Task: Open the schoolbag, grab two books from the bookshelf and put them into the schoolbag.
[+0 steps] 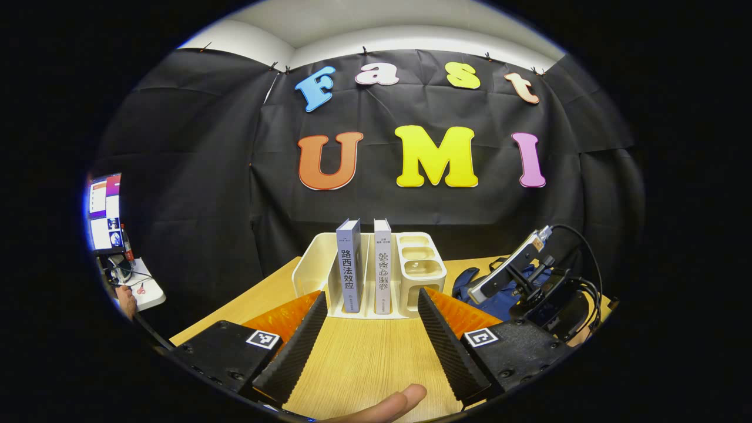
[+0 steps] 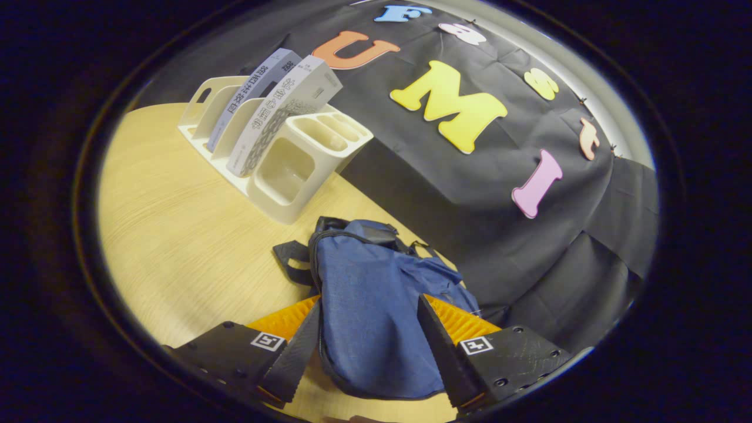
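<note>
Presently, at bench:
Step in hand: opening the schoolbag, judged from the zip line looking closed and both books standing in the rack.
Left gripper (image 1: 371, 329): lower centre of left gripper view; fingers spread wide, holding nothing, aimed at the bookshelf; a fingertip of the holding hand (image 1: 388, 405) at bottom edge.
Bookshelf (image 1: 308, 267): centre of left gripper view, cream rack with slots and small cups on its right side; upper left in right gripper view.
Grey book (image 1: 349, 267): upright in a slot, left of the pair.
White book (image 1: 382, 267): upright just beside it, to the right, a divider between.
Schoolbag (image 2: 376, 317): blue, lying flat, lower centre of right gripper view; right of the rack and near it, straps toward the rack.
Right gripper (image 2: 369, 346): bottom of right gripper view; fingers wide, straddling the bag, not pressing it; seen too at right of left gripper view with cables.
Next move, as judged: find the zip pull (not made out), pinch it, run it along while the other gripper steadies the fabric.
Surface: pale wood-grain table (image 1: 364, 358).
Room: black cloth wall behind; monitor (image 1: 104, 211) and small white stand at far left of left gripper view.
</note>
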Tool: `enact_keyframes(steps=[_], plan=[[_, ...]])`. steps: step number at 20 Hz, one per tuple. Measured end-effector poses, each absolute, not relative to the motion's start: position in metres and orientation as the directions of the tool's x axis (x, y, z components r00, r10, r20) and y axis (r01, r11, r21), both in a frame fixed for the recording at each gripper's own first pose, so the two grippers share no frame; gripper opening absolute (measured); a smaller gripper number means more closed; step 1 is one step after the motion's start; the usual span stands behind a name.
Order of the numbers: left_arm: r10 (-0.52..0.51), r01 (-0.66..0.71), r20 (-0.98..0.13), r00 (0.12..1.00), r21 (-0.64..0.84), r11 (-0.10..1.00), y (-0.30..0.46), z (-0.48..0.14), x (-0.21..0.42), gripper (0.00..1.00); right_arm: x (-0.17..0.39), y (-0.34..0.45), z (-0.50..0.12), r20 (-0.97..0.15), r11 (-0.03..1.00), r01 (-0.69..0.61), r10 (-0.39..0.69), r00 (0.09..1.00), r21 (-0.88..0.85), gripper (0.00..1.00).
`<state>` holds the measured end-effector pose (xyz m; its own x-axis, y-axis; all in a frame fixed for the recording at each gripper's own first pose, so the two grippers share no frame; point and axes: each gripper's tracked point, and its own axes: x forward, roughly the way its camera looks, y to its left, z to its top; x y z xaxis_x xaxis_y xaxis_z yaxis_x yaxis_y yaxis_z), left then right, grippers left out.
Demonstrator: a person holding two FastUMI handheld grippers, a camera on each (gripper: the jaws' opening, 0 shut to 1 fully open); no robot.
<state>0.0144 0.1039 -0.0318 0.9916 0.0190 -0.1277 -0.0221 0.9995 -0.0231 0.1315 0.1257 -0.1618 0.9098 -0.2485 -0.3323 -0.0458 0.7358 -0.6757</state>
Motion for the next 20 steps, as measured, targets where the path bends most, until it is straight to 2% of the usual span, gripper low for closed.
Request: enact_keyframes(steps=[1,4,6,7,10,11,13,15,16,20], plan=[[0.017,-0.020,-0.129,0.991,-0.023,1.000,0.103,-0.032,0.014,0.98,0.136,0.123,-0.163,-0.328,0.723,-0.039,-0.264,0.907,-0.690,0.92],[0.003,-0.009,-0.135,0.991,-0.040,0.999,0.099,-0.033,0.012,0.98,0.145,0.132,-0.185,-0.401,0.743,-0.099,-0.240,0.884,-0.662,0.75],[0.005,-0.010,-0.135,0.991,-0.035,0.999,0.099,-0.034,0.012,0.98,0.148,0.133,-0.197,-0.438,0.759,-0.123,-0.228,0.870,-0.640,0.46],[0.005,-0.009,-0.134,0.991,-0.031,0.999,0.100,-0.034,0.013,0.98,0.150,0.135,-0.196,-0.434,0.766,-0.121,-0.219,0.874,-0.631,0.43],[0.002,-0.006,-0.136,0.991,-0.029,1.000,0.101,-0.037,0.016,0.98,0.154,0.137,-0.188,-0.423,0.792,-0.119,-0.187,0.887,-0.599,0.16],[0.002,-0.006,-0.143,0.990,-0.027,1.000,0.101,-0.041,0.018,0.98,0.155,0.136,-0.187,-0.436,0.816,-0.125,-0.166,0.884,-0.565,0.10],[0.023,-0.025,-0.142,0.990,-0.013,1.000,0.106,-0.044,0.024,0.98,0.158,0.130,-0.182,-0.459,0.865,-0.123,-0.134,0.878,-0.487,0.10],[0.042,-0.040,-0.139,0.989,0.017,0.999,0.110,-0.049,0.031,0.98,0.160,0.126,-0.166,-0.454,0.889,-0.131,-0.093,0.886,-0.438,0.02],[0.043,-0.039,-0.147,0.988,0.033,0.999,0.110,-0.056,0.037,0.98,0.161,0.122,-0.158,-0.449,0.903,-0.129,-0.077,0.890,-0.410,0.04],[0.060,-0.057,-0.204,0.977,0.017,0.998,0.109,-0.082,0.056,0.98,0.169,0.098,-0.120,-0.407,0.929,-0.123,-0.032,0.913,-0.350,0.04]])
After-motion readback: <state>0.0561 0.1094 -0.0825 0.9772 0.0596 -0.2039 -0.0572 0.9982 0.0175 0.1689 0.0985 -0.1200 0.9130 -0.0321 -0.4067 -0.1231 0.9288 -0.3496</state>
